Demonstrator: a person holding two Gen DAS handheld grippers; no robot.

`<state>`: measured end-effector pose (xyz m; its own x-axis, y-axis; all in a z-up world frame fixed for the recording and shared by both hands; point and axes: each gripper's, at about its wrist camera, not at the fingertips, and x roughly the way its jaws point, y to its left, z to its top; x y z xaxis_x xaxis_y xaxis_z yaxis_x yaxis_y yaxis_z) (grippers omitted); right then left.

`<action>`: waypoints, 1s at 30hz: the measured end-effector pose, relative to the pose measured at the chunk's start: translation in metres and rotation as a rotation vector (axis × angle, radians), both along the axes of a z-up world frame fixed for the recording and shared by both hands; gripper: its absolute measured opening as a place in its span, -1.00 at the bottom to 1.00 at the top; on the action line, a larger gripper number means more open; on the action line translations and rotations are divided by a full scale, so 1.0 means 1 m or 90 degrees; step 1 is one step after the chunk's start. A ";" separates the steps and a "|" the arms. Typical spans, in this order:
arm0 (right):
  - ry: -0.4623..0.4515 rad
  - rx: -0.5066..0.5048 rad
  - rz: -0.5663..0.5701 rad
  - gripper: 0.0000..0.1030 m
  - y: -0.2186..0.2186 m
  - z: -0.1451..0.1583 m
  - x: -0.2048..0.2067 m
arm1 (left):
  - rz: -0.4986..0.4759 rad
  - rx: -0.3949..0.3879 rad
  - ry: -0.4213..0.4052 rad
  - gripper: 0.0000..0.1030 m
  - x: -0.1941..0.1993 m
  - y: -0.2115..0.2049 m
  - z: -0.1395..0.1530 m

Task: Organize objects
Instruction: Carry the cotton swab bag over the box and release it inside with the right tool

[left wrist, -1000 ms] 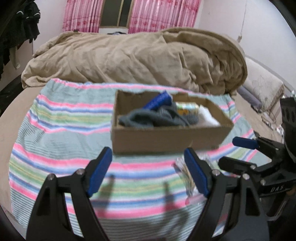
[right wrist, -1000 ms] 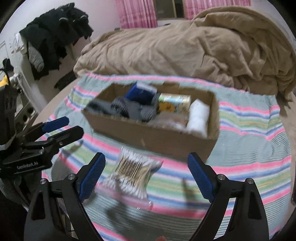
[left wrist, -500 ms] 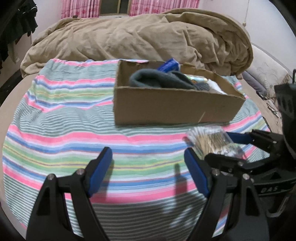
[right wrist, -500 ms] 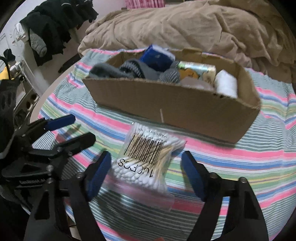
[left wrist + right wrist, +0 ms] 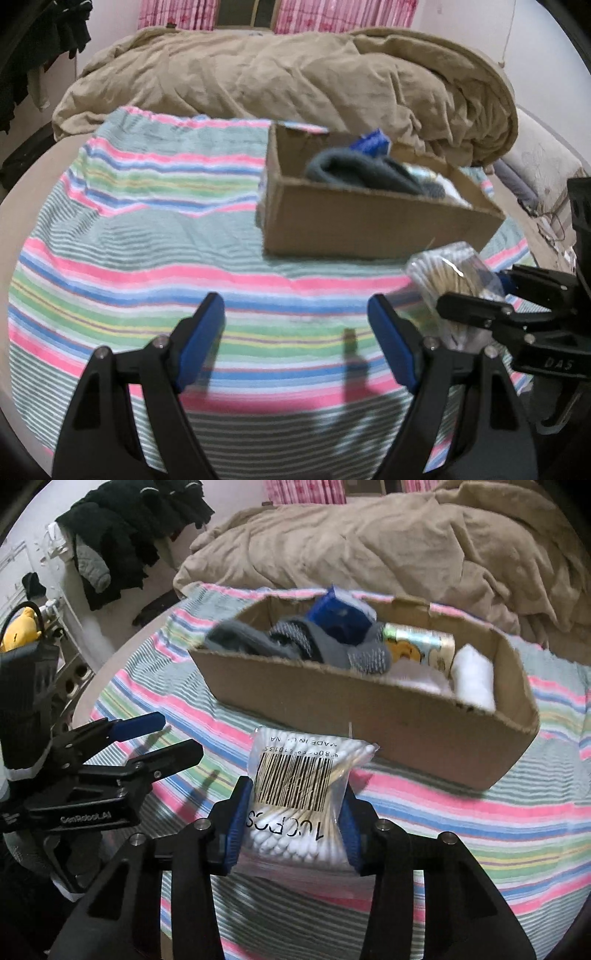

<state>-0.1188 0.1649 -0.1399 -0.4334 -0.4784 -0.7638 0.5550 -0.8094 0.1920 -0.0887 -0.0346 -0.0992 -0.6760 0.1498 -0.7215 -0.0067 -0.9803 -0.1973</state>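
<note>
1. Pick-up step: right tongs (image 5: pixel 293 834) clamp the swab bag (image 5: pixel 299 790) on the bed's striped towel (image 5: pixel 480 812), just before the box (image 5: pixel 369 716).
2. Left tongs (image 5: pixel 295 343) gape, empty.
3. Next, likely: lift it over the box wall, release inside.

Both views are evenly lit by soft indoor light from above and behind the cameras, so the left gripper (image 5: pixel 295 339) throws narrow dark shadows forward onto the striped towel (image 5: pixel 147 258), and the right wrist view shows similar thin shadows on the cloth. Motion blur softens the cardboard box (image 5: pixel 369 229) and its contents in both views, while a small glare streak sits on the clear bag of cotton swabs (image 5: pixel 448 273). Fisheye distortion bends the bed's edges into curves, and the frame corners fall to black vignette.
</note>
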 end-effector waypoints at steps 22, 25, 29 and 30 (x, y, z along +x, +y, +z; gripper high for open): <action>0.084 -0.075 -0.061 -0.09 -0.046 0.070 -0.060 | 0.109 0.071 0.098 0.58 -0.018 -0.077 0.051; 0.079 -0.061 -0.065 -0.09 -0.056 0.063 -0.071 | 0.122 0.069 0.085 0.58 -0.024 -0.085 0.050; 0.055 -0.040 -0.061 -0.09 -0.070 0.046 -0.087 | 0.119 0.084 0.067 0.58 -0.029 -0.090 0.045; 0.048 -0.035 -0.057 -0.09 -0.074 0.042 -0.090 | 0.119 0.082 0.065 0.58 -0.029 -0.091 0.044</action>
<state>-0.2091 0.0913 -0.0977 -0.5318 -0.4752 -0.7009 0.4955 -0.8459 0.1975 -0.1181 -0.1258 -0.0548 -0.7689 0.1007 -0.6314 0.1468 -0.9334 -0.3276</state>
